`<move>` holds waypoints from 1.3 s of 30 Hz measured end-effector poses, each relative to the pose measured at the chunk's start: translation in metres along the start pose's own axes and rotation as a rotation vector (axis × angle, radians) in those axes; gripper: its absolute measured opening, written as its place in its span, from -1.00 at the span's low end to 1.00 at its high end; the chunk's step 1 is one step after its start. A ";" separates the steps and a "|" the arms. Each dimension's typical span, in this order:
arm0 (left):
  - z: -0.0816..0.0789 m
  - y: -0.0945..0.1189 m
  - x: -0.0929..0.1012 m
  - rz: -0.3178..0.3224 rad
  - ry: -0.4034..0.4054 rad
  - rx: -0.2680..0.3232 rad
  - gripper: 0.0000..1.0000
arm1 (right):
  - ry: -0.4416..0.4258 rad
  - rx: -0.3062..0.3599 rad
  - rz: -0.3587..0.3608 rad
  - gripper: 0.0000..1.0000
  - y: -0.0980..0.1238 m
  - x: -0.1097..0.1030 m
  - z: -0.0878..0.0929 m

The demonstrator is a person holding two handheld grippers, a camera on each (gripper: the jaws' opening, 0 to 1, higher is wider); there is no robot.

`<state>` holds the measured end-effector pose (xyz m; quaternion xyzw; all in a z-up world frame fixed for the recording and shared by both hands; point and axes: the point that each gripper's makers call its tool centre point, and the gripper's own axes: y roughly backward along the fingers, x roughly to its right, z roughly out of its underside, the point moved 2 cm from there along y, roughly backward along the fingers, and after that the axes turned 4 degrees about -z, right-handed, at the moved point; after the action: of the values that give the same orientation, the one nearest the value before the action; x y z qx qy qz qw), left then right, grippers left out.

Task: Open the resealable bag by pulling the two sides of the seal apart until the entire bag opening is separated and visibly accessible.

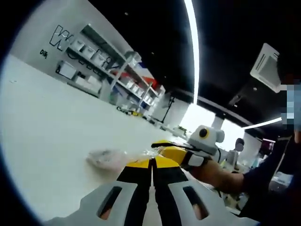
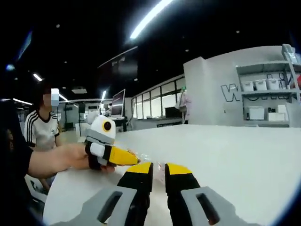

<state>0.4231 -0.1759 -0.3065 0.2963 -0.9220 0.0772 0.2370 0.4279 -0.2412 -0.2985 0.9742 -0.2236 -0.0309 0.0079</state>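
The left gripper view showed the left gripper (image 1: 152,165) with its yellow-tipped fingers pressed together, nothing visibly between them. Just beyond the tips, toward 11 o'clock, the resealable bag (image 1: 109,158) lay on the white worktop (image 1: 51,127). The right gripper (image 1: 170,151) reached in from 3 o'clock, its tip at the bag's near end; whether it had pinched the seal could not be told. In the right gripper view that gripper's own fingers (image 2: 141,173) stood a little apart around 6 o'clock, and a clear edge of the bag (image 2: 141,157) glinted just above them, beside the other gripper's yellow tip. The seal looked unopened, so the step was probably taking hold. The next move seemingly called for each gripper to catch one lip, then draw apart.
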 end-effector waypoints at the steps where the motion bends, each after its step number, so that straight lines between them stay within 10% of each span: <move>1: 0.000 0.000 0.000 0.000 0.001 0.003 -1.00 | -0.001 -0.011 0.010 -0.88 0.002 0.000 0.002; 15: -0.002 0.002 0.002 0.003 0.021 0.016 -1.00 | 0.013 0.075 0.007 -0.87 0.010 -0.005 -0.020; 39: -0.002 0.002 0.001 0.007 0.029 0.011 -1.00 | 0.231 -0.032 -0.062 -0.75 -0.012 -0.025 -0.015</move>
<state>0.4227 -0.1743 -0.3042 0.2934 -0.9191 0.0874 0.2482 0.4120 -0.2198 -0.2825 0.9775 -0.1904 0.0777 0.0480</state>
